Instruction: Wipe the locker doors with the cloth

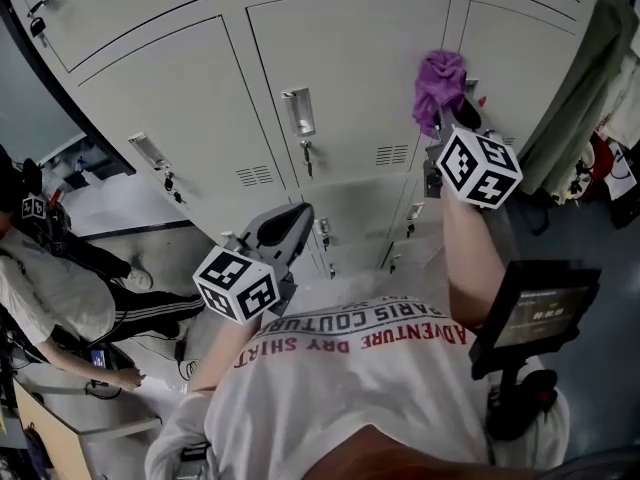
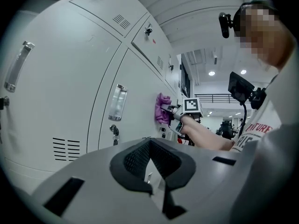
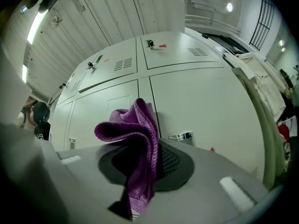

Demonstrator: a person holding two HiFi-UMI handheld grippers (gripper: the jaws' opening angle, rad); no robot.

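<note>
Cloth [image 3: 138,139] sat pinched in the right claw [image 3: 140,169], pressed against the locker doors [image 1: 350,68]; left claw [image 2: 152,169] hung closed, empty.

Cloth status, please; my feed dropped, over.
Right gripper shut on purple cloth, against locker door. Left gripper shut, empty. Door handle close by cloth.
</note>
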